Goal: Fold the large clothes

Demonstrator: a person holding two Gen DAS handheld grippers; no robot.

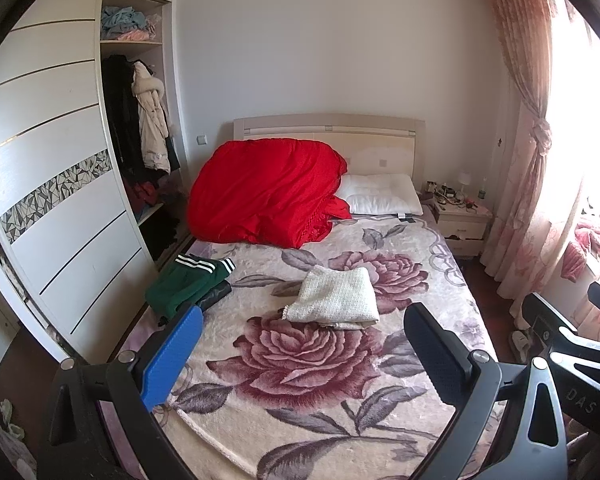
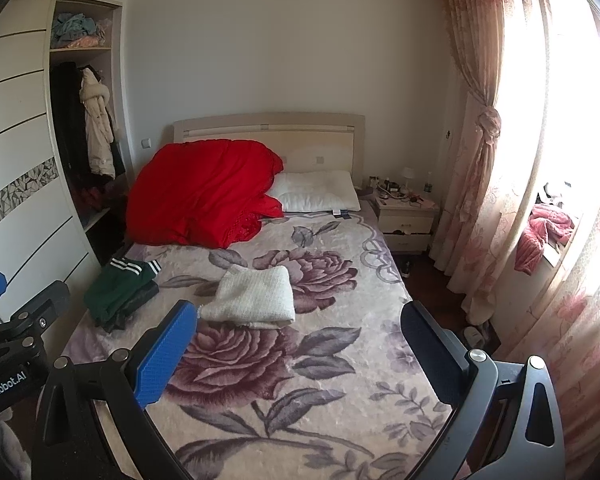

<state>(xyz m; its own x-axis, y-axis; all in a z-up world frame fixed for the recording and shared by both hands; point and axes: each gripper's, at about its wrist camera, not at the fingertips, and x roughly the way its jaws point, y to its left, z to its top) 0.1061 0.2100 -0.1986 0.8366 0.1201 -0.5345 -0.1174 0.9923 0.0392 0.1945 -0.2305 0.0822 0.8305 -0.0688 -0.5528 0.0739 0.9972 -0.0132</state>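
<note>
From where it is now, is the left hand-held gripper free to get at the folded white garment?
Probably yes: the left hand-held gripper is open, and only bare floral blanket lies before the white garment.

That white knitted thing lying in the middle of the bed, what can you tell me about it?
The cream knitted garment looks like a soft, thick, textured knit, folded into a rough rectangle of several layers. It lies flat on the floral blanket near the bed's middle, partly over a printed rose. A lower layer peeks out along its near edge. Nothing else touches it; the green clothes sit apart, toward the wardrobe.
</note>
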